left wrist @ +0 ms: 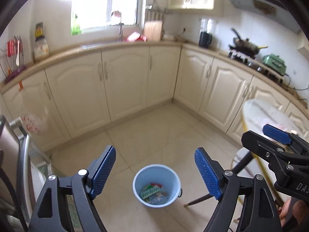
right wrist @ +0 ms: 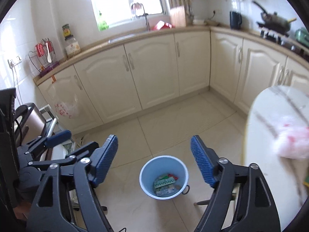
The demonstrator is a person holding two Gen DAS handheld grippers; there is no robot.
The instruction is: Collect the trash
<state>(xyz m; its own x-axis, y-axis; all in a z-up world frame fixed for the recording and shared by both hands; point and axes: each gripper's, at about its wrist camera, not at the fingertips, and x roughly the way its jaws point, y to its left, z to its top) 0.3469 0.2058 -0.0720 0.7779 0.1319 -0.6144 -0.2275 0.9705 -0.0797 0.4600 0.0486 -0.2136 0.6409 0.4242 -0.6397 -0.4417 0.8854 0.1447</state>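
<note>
The left tongs (left wrist: 155, 171) fill the foreground of their own view, blue ribbed pads spread wide with nothing between them; only bare floor and the bucket show through the gap. The right tongs (right wrist: 154, 157) stand the same way, jaws wide apart and empty. Each pair also shows at the edge of the other's view, side by side above the floor.

Just beyond both pairs, on the pale tiled floor (left wrist: 154, 131), stands a light blue bucket (left wrist: 156, 186) with a small handle ring at its right side. Inside it lie several pieces of trash (right wrist: 165, 182): a green-and-white flat packet, something red and green behind it, and a few smaller wrappers at the bottom. So part of the collecting looks done, with those pieces already in the bucket and both tongs free.

What is left, as far as can be seen: on the round white table (right wrist: 270, 116) to the right lies a crumpled white plastic bag with red marks (right wrist: 291, 139), which may be the next piece to take. Another thin plastic bag (right wrist: 66, 107) hangs against the cabinets (right wrist: 154, 73) on the left; whether that counts as trash I cannot tell. The floor around the bucket shows no loose litter.
</note>
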